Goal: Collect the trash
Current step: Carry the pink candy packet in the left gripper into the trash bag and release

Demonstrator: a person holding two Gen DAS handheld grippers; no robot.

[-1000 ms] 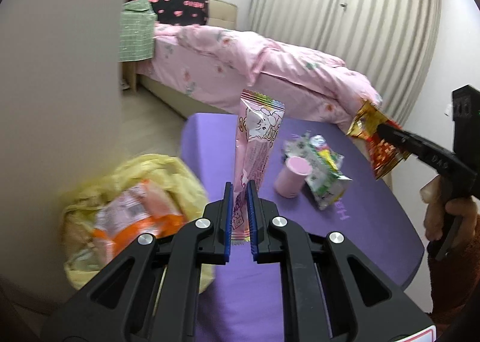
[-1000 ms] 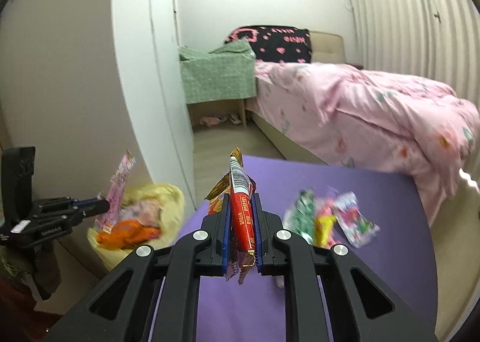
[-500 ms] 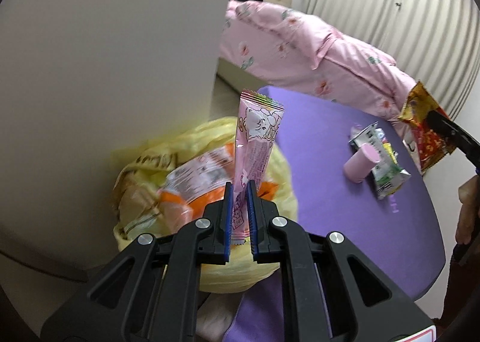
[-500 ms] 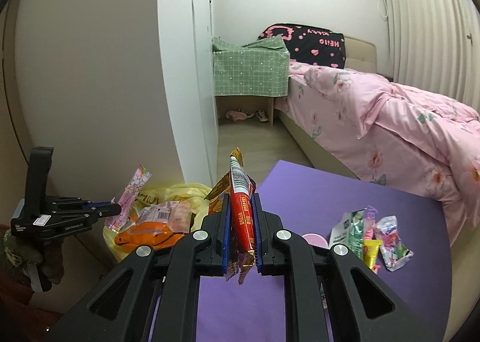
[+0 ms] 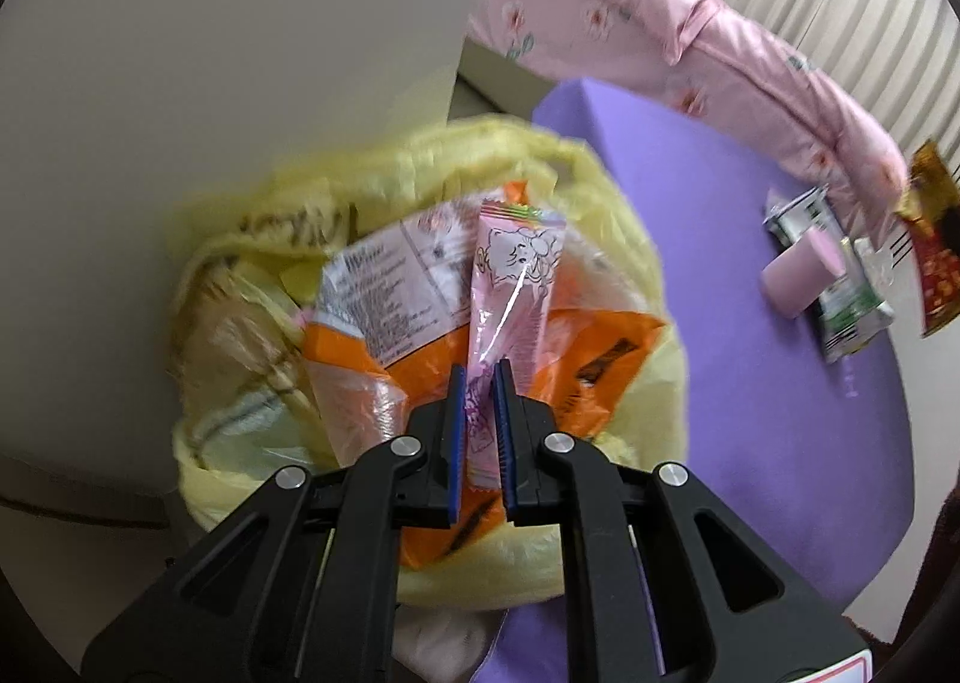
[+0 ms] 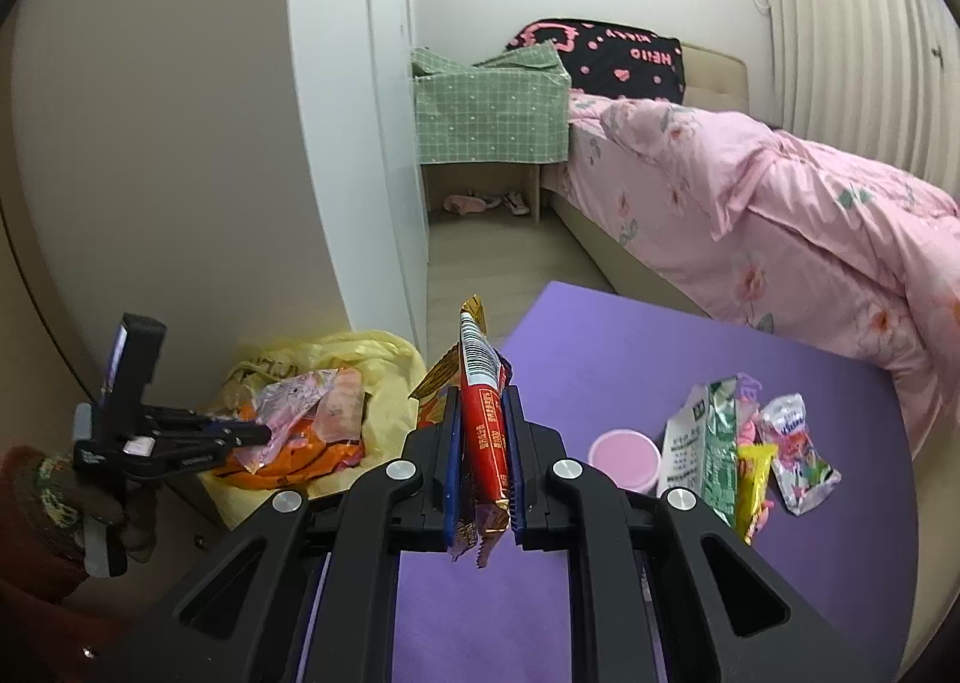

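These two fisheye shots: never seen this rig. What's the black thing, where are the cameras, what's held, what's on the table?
No robot here: a person carries a handheld two-finger tool in each hand, with a camera looking along the fingers. The left tool grips a pink wrapper above a yellow trash bag. The right tool grips a red wrapper. The right view also shows the left tool from the side. On the purple table lie a pink cup and loose snack wrappers.

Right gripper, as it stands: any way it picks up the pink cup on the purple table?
Probably not yet. The right gripper is shut on a red wrapper, so its fingers are full. The pink cup itself lies unobstructed on the purple table, beside a pile of wrappers.
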